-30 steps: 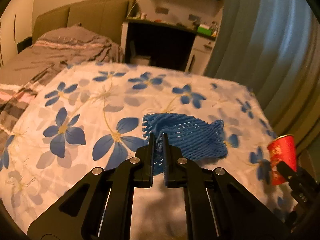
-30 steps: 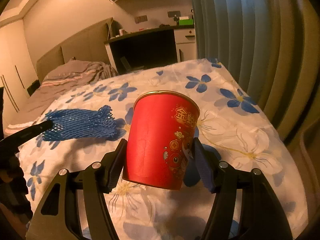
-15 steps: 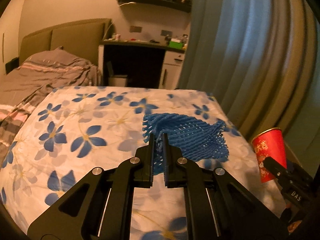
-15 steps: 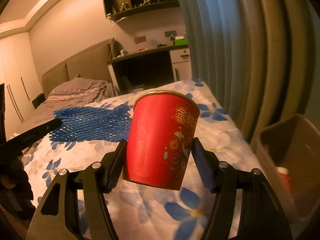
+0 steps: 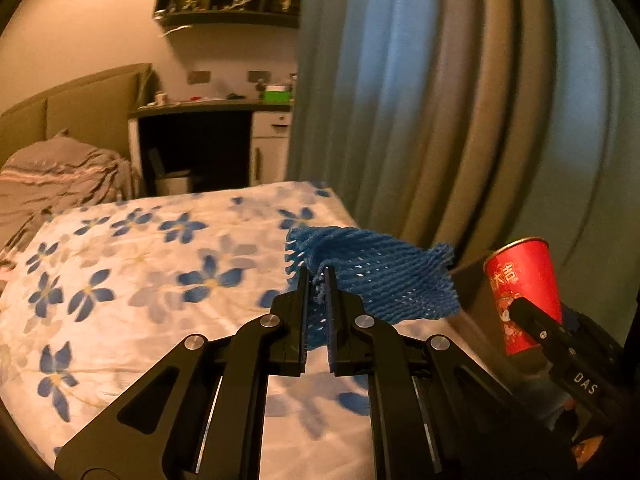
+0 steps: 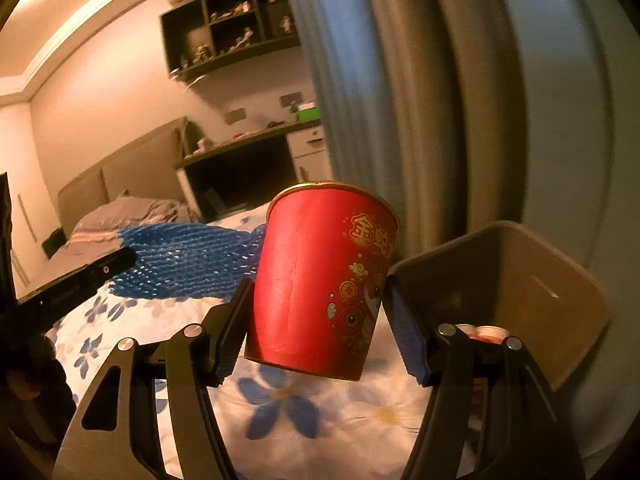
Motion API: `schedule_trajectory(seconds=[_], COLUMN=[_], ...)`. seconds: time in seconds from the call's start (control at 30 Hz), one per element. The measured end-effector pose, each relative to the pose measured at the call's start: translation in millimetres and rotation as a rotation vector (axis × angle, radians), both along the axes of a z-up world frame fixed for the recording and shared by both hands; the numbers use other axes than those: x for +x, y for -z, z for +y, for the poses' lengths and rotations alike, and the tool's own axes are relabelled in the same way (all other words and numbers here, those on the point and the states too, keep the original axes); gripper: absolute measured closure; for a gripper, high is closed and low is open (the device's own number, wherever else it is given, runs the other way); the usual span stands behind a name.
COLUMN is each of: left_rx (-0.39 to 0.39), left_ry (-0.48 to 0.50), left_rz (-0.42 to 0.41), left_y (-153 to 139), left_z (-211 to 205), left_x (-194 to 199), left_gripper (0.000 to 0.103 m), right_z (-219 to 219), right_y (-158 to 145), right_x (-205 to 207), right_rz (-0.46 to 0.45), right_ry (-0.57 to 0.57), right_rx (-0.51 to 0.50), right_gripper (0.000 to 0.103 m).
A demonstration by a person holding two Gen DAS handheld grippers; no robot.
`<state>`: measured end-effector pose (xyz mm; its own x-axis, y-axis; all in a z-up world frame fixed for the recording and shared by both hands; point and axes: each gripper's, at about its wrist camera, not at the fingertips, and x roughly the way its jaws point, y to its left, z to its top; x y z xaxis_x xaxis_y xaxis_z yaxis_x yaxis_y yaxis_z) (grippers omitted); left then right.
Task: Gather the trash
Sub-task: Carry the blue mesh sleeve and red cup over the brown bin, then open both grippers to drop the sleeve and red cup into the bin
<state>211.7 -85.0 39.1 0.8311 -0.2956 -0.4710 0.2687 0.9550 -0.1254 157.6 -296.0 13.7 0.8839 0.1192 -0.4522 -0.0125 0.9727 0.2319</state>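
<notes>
Fingers (image 6: 236, 320) of the right gripper (image 6: 318, 312) clamp a red cup (image 6: 320, 280) with gold Chinese characters beside a bin (image 6: 516, 272). Left gripper (image 5: 316, 280), nearly closed, pinches blue net (image 5: 384, 280) above the bed (image 5: 140, 280). "DAS" is printed on the right gripper.

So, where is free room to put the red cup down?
The floral bedspread is bare between the grey blanket and the curtain. The brown bin beside the bed already holds some trash at its bottom.

left gripper (image 5: 316, 276) is pinching blue foam net (image 5: 376, 280) above floral bedspread (image 5: 160, 280); red cup (image 5: 524, 292) is showing at right.
</notes>
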Motion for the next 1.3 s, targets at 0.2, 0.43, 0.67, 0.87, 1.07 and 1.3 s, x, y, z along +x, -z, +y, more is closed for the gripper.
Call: schedule_trajectory(seconds=[0.2, 0.43, 0.67, 0.87, 1.07, 1.3], left_rx=[0.004, 0.010, 0.006, -0.001, 0.008, 0.009], left_ry=[0.076, 0.163, 0.239, 0.304, 0.342, 0.372], left_rz=[-0.007, 0.007, 0.037, 0.082, 0.153, 0.224], left_y=[-0.5, 8.9, 24.9, 49.0, 78.7, 102.7], left_z=[-47.0, -104.1, -153.6, -192.5, -216.9, -217.2], left_x=[-4.4, -4.7, 1.1, 10.7, 22.6, 33.4], left_gripper=[0.097, 0.097, 0.097, 0.097, 0.096, 0.070], right_z=[-44.9, -87.9, -123.2, -141.1, -148.1, -141.5], right_y=[3.6, 10.9, 23.1, 36.7, 45.1, 59.2], right_x=[-16.3, -26.6, -30.9, -29.0, -23.2, -7.2], right_rz=[-0.013, -0.012, 0.006, 0.037, 0.054, 0.100], right_ry=[0.087, 0.173, 0.253, 0.292, 0.302, 0.262], right_rx=[0.018, 0.026, 0.034, 0.032, 0.031, 0.025], right_gripper=[0.039, 0.039, 0.039, 0.039, 0.039, 0.039])
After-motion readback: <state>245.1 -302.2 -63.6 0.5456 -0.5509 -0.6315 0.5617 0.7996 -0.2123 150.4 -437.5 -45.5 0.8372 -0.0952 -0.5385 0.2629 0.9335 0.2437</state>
